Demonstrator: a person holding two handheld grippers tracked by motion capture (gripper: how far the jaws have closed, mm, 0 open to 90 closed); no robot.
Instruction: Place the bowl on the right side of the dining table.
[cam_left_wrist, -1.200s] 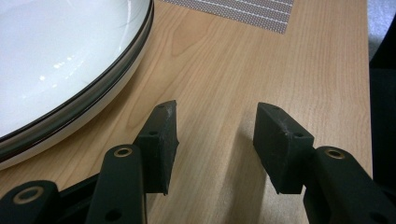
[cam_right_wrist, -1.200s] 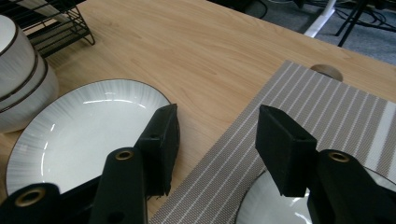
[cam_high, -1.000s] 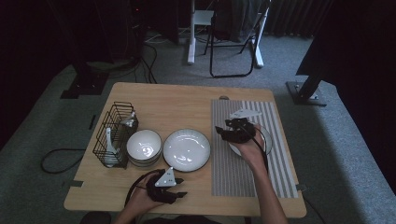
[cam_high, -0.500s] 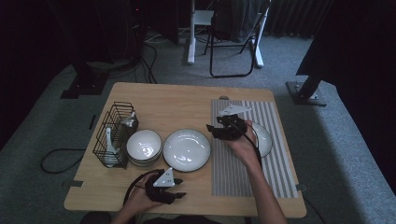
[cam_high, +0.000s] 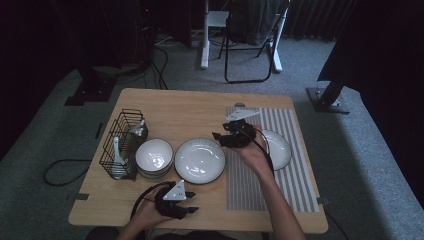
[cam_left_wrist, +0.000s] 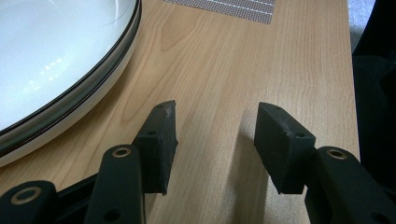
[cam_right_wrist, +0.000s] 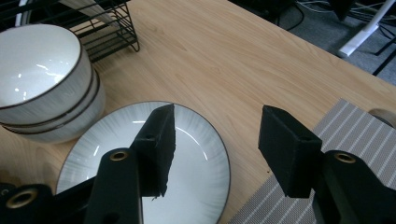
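A white plate (cam_high: 199, 160) with a dark rim lies mid-table, and a second one (cam_high: 280, 148) lies on the striped placemat (cam_high: 280, 190), partly hidden by the right hand. My right gripper (cam_high: 218, 137) hovers open at the mat's left edge, facing the middle plate. In the right gripper view its empty jaws (cam_right_wrist: 217, 119) frame that plate (cam_right_wrist: 196, 172). My left gripper (cam_high: 191, 203) rests open near the front edge. Its jaws (cam_left_wrist: 217, 119) stand over bare wood, with the plate's rim (cam_left_wrist: 70, 93) to their left.
Stacked white bowls (cam_high: 155, 158) sit left of the middle plate, seen again as bowls (cam_right_wrist: 42, 79) in the right gripper view. A black wire rack (cam_high: 121, 144) holding utensils stands at the table's left. A folding chair (cam_high: 250, 40) is beyond the table.
My right gripper has moved left, off the plate on the placemat and toward the middle plate. The left gripper has stayed put.
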